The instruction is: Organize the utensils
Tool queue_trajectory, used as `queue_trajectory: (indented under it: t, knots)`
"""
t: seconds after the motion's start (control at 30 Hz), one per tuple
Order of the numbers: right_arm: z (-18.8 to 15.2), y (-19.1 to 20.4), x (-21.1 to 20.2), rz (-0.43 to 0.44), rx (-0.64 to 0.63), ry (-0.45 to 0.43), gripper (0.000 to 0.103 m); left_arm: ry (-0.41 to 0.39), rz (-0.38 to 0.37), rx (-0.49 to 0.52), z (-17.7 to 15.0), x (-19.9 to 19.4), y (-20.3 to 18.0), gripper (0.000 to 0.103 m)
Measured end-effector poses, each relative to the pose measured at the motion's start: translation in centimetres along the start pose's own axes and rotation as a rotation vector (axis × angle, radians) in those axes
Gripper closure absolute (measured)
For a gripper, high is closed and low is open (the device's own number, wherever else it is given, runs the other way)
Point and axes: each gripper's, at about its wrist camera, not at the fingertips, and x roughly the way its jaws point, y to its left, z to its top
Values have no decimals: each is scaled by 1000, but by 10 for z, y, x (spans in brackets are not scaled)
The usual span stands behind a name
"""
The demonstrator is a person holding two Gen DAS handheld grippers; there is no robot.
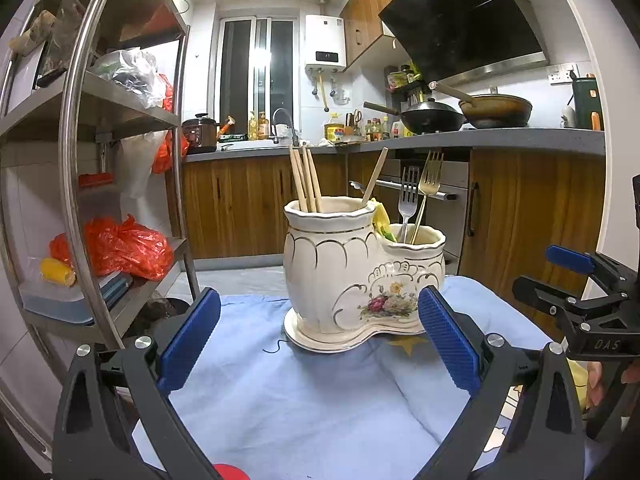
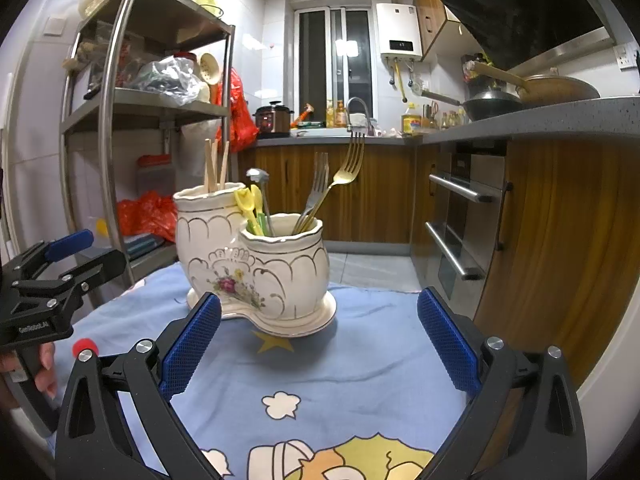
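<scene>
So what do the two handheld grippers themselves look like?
Both match: the left gripper and right gripper have black angular plastic frames with silver bolts and blue ribbed fingers. Seen from the side, the left one carries white "GenRobot.AI" lettering.

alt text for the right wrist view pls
A cream two-compartment ceramic utensil holder stands on a blue cartoon-print cloth, chopsticks in the taller part, two forks in the shorter. The open right gripper frames it, empty; left gripper at left.
</scene>
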Motion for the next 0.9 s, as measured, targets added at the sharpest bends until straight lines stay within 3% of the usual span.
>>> queue_trajectory:
  t: [0.9]
  knots:
    - [0,0,0,-1,-4,2,5,4,3,-2,1,0,3,6]
